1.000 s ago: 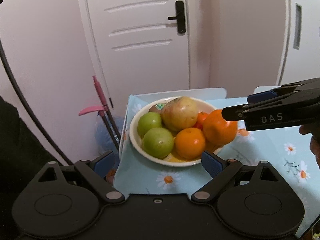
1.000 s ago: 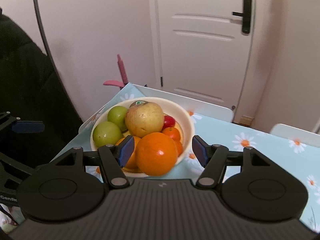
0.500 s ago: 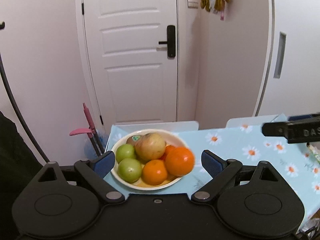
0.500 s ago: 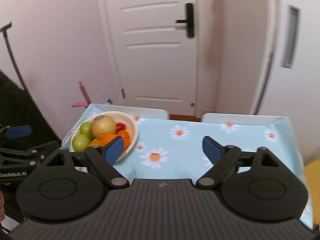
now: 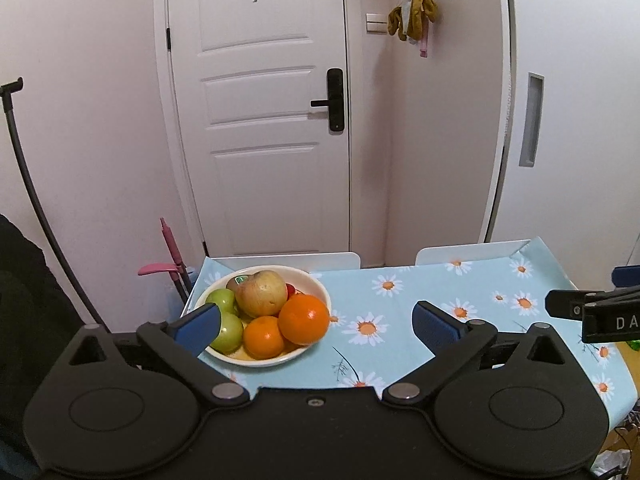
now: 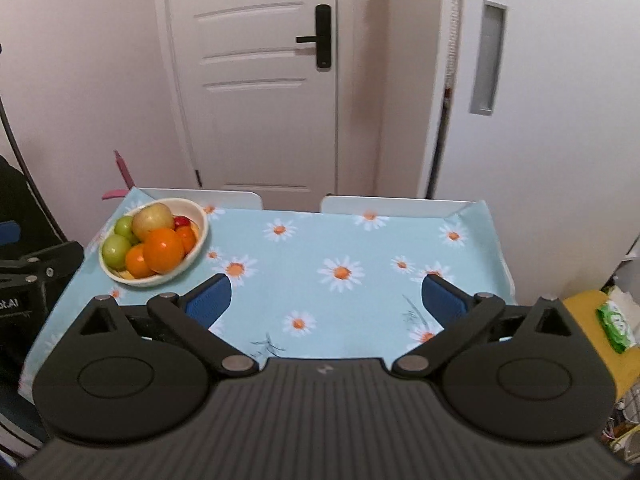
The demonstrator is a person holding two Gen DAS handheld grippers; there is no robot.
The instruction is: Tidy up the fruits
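A white bowl [image 5: 260, 361] of fruit stands at the table's far left corner. It holds a large orange [image 5: 304, 319], a smaller orange [image 5: 263, 337], a yellow-red apple [image 5: 261, 293] and two green apples [image 5: 230, 332]. My left gripper [image 5: 316, 320] hangs short of the bowl; its jaws are opening and nothing is between them. My right gripper [image 6: 326, 298] is open and empty over the middle of the table, with the bowl [image 6: 160, 280] far to its left. Its tip [image 5: 592, 308] shows at the right edge of the left wrist view.
A blue daisy-print cloth [image 6: 340, 240] covers the table. Two white chair backs [image 6: 200, 196] stand along its far edge, before a white door. A pink-handled tool [image 5: 170, 256] leans left of the table. A green packet [image 6: 616, 320] lies on something yellow at the right.
The right gripper let go of the large orange, which now rests in the bowl, then opened wide and drew back to the right. The left gripper also backed away and rose.
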